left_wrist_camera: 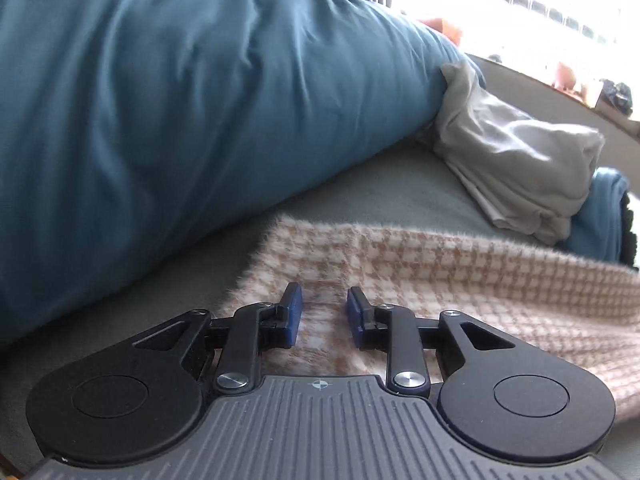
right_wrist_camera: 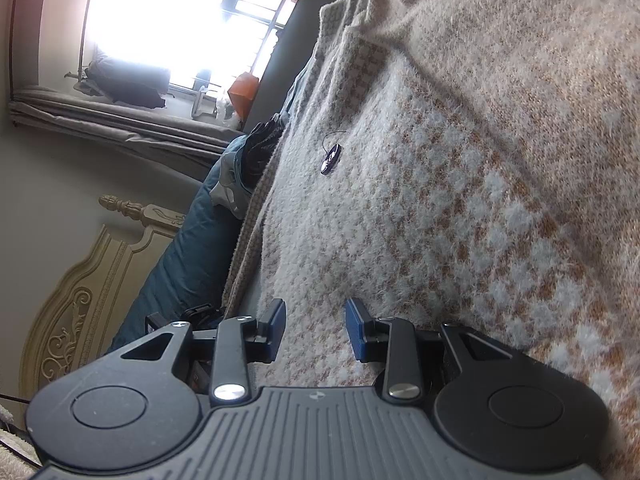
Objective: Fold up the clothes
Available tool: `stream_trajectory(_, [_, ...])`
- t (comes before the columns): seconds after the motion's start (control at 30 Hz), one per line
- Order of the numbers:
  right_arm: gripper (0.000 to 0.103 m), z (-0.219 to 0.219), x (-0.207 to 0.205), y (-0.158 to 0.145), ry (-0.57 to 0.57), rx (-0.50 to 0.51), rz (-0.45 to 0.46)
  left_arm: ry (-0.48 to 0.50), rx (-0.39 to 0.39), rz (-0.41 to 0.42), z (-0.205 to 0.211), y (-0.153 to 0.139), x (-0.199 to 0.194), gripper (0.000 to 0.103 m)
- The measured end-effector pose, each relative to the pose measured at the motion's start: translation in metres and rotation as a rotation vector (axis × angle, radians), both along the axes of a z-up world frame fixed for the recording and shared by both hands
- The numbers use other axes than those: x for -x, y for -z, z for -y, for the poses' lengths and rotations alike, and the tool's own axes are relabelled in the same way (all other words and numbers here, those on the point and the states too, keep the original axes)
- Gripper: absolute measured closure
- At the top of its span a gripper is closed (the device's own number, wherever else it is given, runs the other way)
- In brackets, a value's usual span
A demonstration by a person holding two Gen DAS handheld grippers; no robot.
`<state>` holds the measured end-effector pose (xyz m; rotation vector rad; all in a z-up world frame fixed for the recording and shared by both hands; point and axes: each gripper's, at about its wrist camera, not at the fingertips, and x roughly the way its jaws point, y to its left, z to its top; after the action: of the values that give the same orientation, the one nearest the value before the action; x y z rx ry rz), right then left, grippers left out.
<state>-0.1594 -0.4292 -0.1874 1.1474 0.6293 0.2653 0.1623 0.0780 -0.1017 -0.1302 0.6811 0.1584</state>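
Spreading across the lower right of the left wrist view, the houndstooth cardigan [left_wrist_camera: 460,280] lies on the grey bedsheet [left_wrist_camera: 380,184] beside a teal duvet [left_wrist_camera: 180,100]. The left gripper [left_wrist_camera: 323,316] hovers over its edge, fingers apart, nothing pinched. The right gripper [right_wrist_camera: 315,330] has its 2 fingers parted around fuzzy knit; whether the pads press it I cannot tell. The risk, I judge: the fluffy pile slips out or only 1 layer gets caught, skewing the fold. Only the right wrist view shows the dark button [right_wrist_camera: 330,159] and headboard [right_wrist_camera: 100,280]; only the left shows a grey folded garment [left_wrist_camera: 516,160].
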Motion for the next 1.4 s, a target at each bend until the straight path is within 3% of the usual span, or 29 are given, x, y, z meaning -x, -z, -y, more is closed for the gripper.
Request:
stream_trajectory(0.2, [0.069, -0.001, 0.001, 0.0, 0.004, 0.008, 0.003, 0.05, -0.007, 0.061, 0.015, -0.018, 0.013, 0.075])
stream_trajectory(0.37, [0.069, -0.002, 0.0, -0.001, 0.01, 0.014, 0.003, 0.221, -0.071, 0.101, 0.041, -0.022, 0.02, 0.074])
stream_trajectory(0.47, [0.069, -0.003, 0.0, -0.002, 0.013, 0.017, 0.002, 0.257, -0.165, 0.041, 0.05, -0.009, 0.021, 0.072])
stream_trajectory(0.53, [0.069, -0.003, 0.0, -0.002, 0.014, 0.018, 0.0, 0.181, -0.215, -0.037, 0.042, 0.004, 0.013, 0.077])
stream_trajectory(0.63, [0.069, -0.004, 0.0, -0.002, 0.016, 0.022, 0.003, 0.152, -0.199, 0.004, 0.043, -0.007, 0.018, 0.074])
stream_trajectory(0.73, [0.068, -0.003, 0.0, -0.001, 0.014, 0.017, 0.007, 0.223, -0.216, 0.098, 0.076, -0.025, 0.025, 0.072])
stream_trajectory(0.97, [0.069, -0.002, -0.002, -0.001, 0.01, 0.014, 0.011, 0.564, -0.126, 0.155, 0.186, -0.022, 0.029, 0.07])
stream_trajectory(1.03, [0.068, -0.002, -0.001, -0.001, 0.01, 0.015, 0.01, 0.638, -0.118, 0.135, 0.21, -0.01, 0.03, 0.07])
stream_trajectory(1.07, [0.069, -0.002, -0.001, -0.001, 0.01, 0.015, 0.01, 0.66, -0.149, 0.096, 0.22, 0.0, 0.026, 0.07])
stream_trajectory(1.13, [0.068, -0.001, -0.001, -0.001, 0.009, 0.014, 0.01, 0.645, -0.261, 0.041, 0.236, 0.02, 0.016, 0.067])
stream_trajectory(1.2, [0.069, 0.0, -0.001, -0.001, 0.003, 0.011, 0.011, 0.615, -0.263, 0.053, 0.231, 0.017, 0.016, 0.064])
stream_trajectory(1.3, [0.069, 0.001, -0.001, 0.0, -0.003, 0.005, 0.013, 0.571, -0.178, 0.066, 0.221, 0.002, 0.008, 0.064])
stream_trajectory(1.4, [0.069, 0.002, -0.001, 0.002, -0.009, -0.003, 0.022, 0.639, -0.111, 0.092, 0.238, -0.006, -0.008, 0.064])
